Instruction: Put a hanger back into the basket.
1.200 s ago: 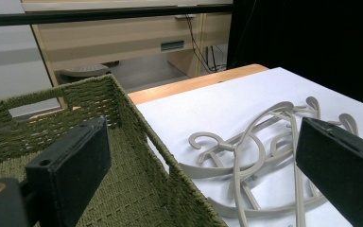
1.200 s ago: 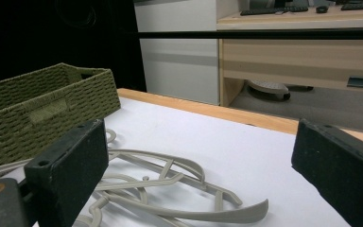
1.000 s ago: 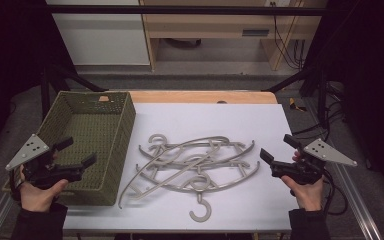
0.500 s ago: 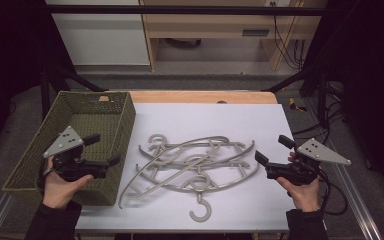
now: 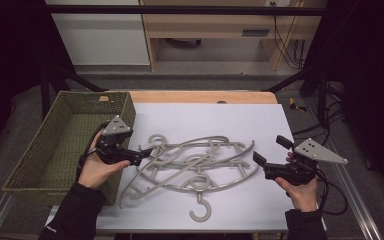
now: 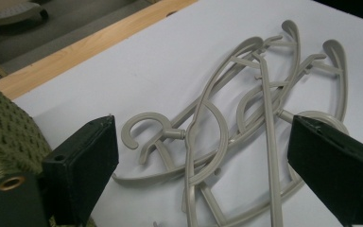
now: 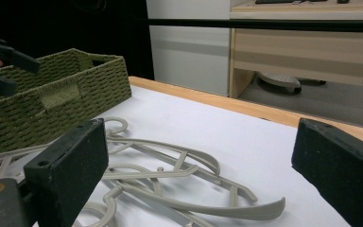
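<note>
You are bringing the left claw (image 5: 139, 156), jaws spread wide, to the tangled hangers (image 5: 195, 162) lying mid-desk (image 5: 220, 117) beside the basket (image 5: 55, 145), the right claw (image 5: 265, 162) likewise gaping empty; next likely needs closing on one hook.

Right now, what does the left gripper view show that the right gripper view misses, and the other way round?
The left gripper view looks down on the tangle of grey plastic hangers, with one hook lying near the left gripper, whose jaws stand wide open. The right gripper view looks low across the table: the white cabinet, the wooden shelf unit, and the green woven basket's handle slot, framed by the open right gripper. Both show the hangers, the basket and the white tabletop with its wooden edge.
</note>
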